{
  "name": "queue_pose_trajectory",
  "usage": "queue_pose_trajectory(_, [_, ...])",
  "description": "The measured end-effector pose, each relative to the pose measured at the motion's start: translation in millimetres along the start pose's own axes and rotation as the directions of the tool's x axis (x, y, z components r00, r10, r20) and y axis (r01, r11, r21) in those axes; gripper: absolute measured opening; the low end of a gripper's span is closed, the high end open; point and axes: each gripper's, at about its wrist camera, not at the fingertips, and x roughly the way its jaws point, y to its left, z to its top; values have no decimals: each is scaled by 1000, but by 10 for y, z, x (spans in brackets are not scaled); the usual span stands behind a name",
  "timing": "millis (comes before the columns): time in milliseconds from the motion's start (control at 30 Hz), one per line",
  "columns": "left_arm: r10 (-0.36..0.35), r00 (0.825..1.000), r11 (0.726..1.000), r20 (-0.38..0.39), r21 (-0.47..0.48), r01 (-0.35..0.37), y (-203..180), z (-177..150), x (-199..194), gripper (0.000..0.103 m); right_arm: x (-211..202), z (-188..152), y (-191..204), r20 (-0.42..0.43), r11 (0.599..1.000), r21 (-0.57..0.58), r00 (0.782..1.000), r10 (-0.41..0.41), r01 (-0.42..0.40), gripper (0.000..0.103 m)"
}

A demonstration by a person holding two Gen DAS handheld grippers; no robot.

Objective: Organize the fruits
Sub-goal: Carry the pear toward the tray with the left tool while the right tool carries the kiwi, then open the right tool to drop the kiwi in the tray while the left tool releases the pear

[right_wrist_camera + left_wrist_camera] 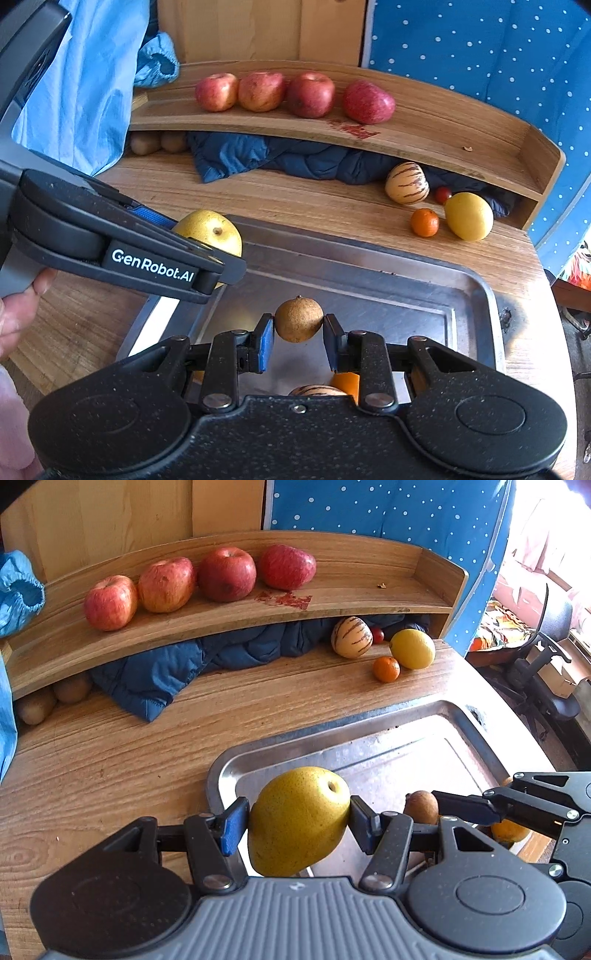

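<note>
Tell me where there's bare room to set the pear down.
Free: upper shelf right of the four apples, up to its end wall; desk left of the steel tray, in front of the blue jacket. Crowded: right under-shelf corner around the striped melon, lemon, tangerine.

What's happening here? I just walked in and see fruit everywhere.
A person is sorting fruit with two handheld grippers. The left gripper is shut on a yellow pear, and the right gripper is shut on a small brown fruit, both above the metal tray. Four red apples are lined up on the wooden shelf. A lemon and a small orange sit on the table.
</note>
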Motion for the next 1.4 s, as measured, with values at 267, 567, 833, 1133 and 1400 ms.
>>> queue_pose_trajectory(267, [-5, 1000, 1000, -14, 5, 5, 5, -52, -28, 62, 4, -41, 48, -14, 1000, -3, 1000, 6, -6, 30])
queue_pose_trajectory(567, [-3, 1000, 1000, -31, 14, 3, -21, -92, -52, 62, 0, -87, 68, -27, 1000, -1, 1000, 13, -13, 30])
queue_pose_trajectory(833, [7, 998, 1000, -55, 11, -6, -21, -150, -50, 61, -7, -128, 91, -37, 1000, 3, 999, 19, -19, 31])
queue_pose_trajectory(1133, [14, 998, 1000, -64, -4, -14, 3, -206, -67, 61, -28, -153, 136, -33, 1000, -6, 999, 21, -22, 31])
queue_pose_trajectory(1400, [-5, 998, 999, -64, -33, 3, 29, -246, -93, 61, -77, -179, 139, -26, 1000, -3, 1000, 10, -11, 46])
